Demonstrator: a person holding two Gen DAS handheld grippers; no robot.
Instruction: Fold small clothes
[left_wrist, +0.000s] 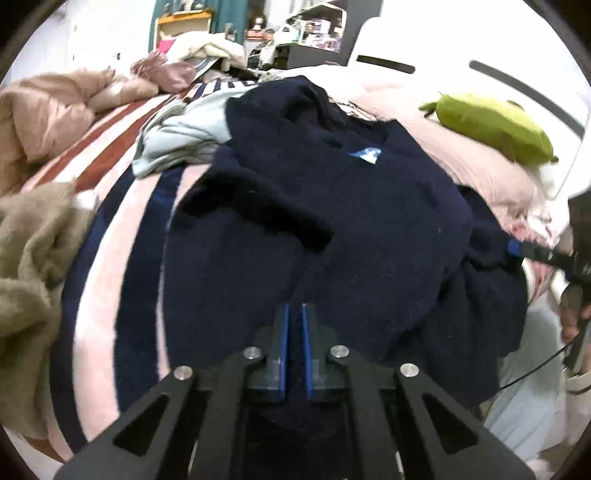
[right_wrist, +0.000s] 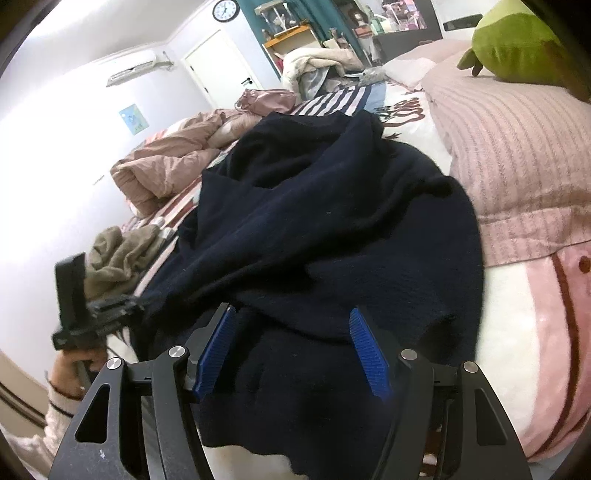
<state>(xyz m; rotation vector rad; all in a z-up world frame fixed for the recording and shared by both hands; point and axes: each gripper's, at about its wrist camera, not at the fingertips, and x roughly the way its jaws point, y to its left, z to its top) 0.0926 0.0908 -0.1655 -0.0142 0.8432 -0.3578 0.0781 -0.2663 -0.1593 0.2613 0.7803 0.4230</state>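
A navy blue sweater (left_wrist: 332, 199) lies spread and partly folded on the striped bed, with a small blue-white label near its neck. My left gripper (left_wrist: 294, 317) is shut on the sweater's near hem. My right gripper (right_wrist: 293, 332) is open, its blue pads on either side of the sweater's (right_wrist: 314, 221) near edge, with cloth between the jaws. In the left wrist view the right gripper (left_wrist: 524, 253) shows at the right edge by the sweater's side. In the right wrist view the left gripper (right_wrist: 110, 310) shows at the left with cloth at its tip.
A light blue garment (left_wrist: 177, 136) and a tan garment (left_wrist: 33, 243) lie left of the sweater. A pink pillow (right_wrist: 517, 155) with a green plush toy (left_wrist: 491, 122) sits to the right. A crumpled pink duvet (left_wrist: 55, 107) lies at the back.
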